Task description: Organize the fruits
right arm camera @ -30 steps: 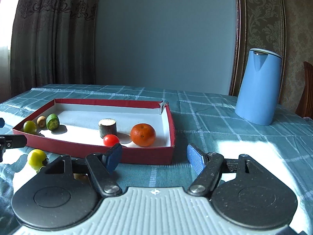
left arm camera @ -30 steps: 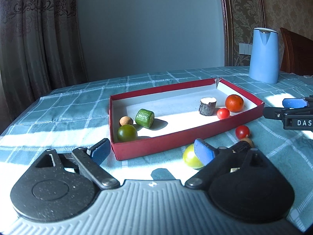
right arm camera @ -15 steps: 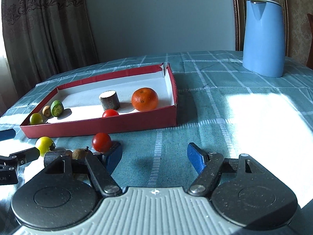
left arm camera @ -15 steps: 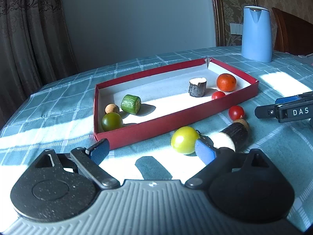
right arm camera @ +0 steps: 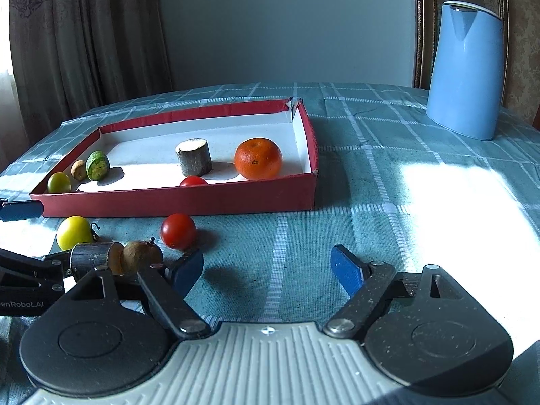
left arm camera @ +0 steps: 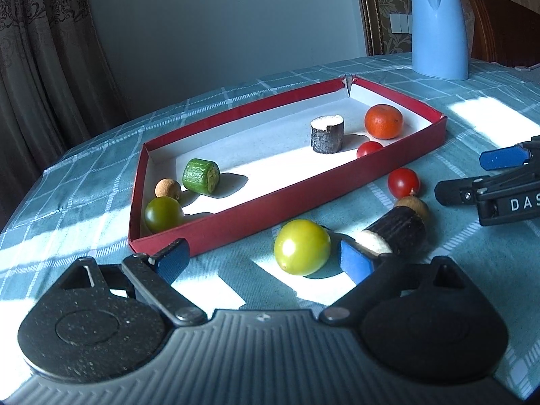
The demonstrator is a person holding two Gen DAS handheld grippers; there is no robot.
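Note:
A red tray (left arm camera: 337, 187) holds a green tomato (left arm camera: 163, 214), a small brown fruit (left arm camera: 167, 188), a cucumber piece (left arm camera: 200, 176), a dark stump (left arm camera: 326, 134), an orange (left arm camera: 383, 121) and a cherry tomato (left arm camera: 369, 148). On the cloth in front lie a yellow-green tomato (left arm camera: 302, 251), a dark cylinder (left arm camera: 395, 233), a brown fruit (left arm camera: 413, 206) and a red tomato (left arm camera: 403, 182). My left gripper (left arm camera: 263, 261) is open, and the yellow-green tomato sits between its fingers near the right pad, not pressed. My right gripper (right arm camera: 268, 270) is opening with nothing between its jaws. The red tomato (right arm camera: 178, 230) lies just beyond its left finger.
A blue kettle (right arm camera: 465, 71) stands at the back right on the checked cloth (right arm camera: 405, 202). A wooden chair (left arm camera: 499, 27) is behind it. Curtains hang at the back left, near the table's rounded far edge.
The left gripper came lower and nearer, so the yellow-green tomato now lies between its fingers. The right gripper tipped down, its jaws widened, and the loose fruits came into its view.

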